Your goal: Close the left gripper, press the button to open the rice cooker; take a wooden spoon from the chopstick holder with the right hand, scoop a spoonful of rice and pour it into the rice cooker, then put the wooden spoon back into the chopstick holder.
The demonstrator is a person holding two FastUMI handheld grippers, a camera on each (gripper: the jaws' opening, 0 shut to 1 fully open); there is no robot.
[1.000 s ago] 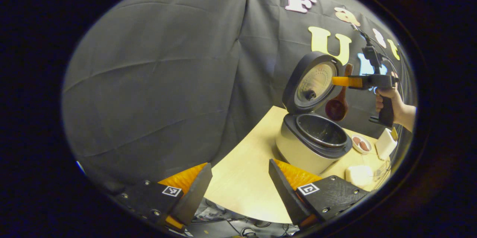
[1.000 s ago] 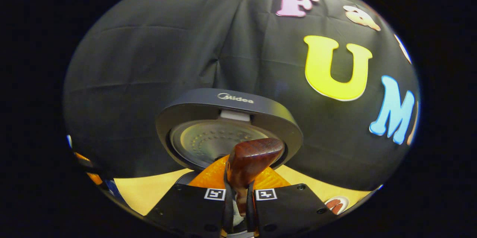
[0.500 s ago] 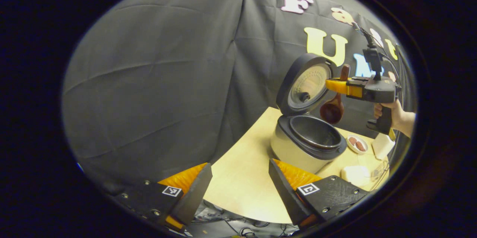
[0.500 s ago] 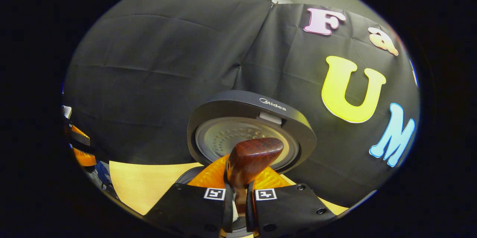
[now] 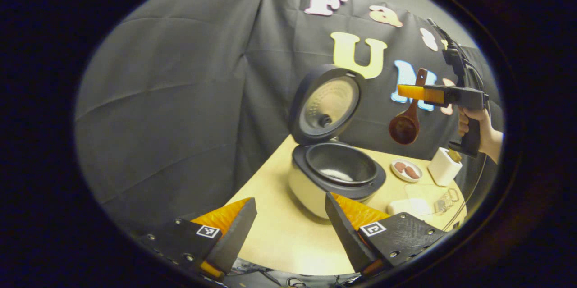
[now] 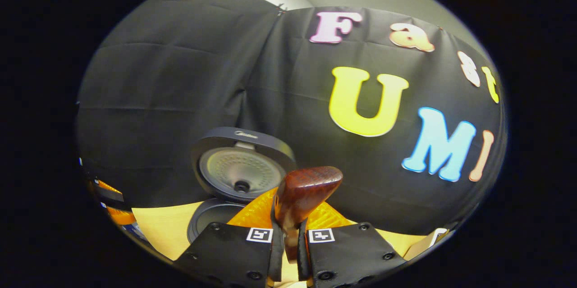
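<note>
The rice cooker (image 5: 336,175) stands on the table with its lid (image 5: 327,103) raised, and a pale patch lies at the bottom of its dark pot. My left gripper (image 5: 288,229) is open and held low in front of it, nothing between its fingers. To the right of the cooker, in the air, my right gripper (image 5: 408,93) is shut on the handle of the wooden spoon (image 5: 405,121), whose bowl hangs downward. In the right gripper view the spoon handle (image 6: 304,193) stands up between the closed fingers of the right gripper (image 6: 290,238), with the open lid (image 6: 241,168) to the left.
A white chopstick holder (image 5: 444,166) stands at the table's far right, below the hand on the right gripper. Beside it are a small dish (image 5: 406,171) with reddish pieces, a clear container (image 5: 428,193) and a white block (image 5: 408,207). The tan table (image 5: 275,229) ends near my left fingers.
The right gripper has carried the spoon rightward, away from above the cooker's pot. The left gripper view has swung, so the cooker now sits nearer its middle.
</note>
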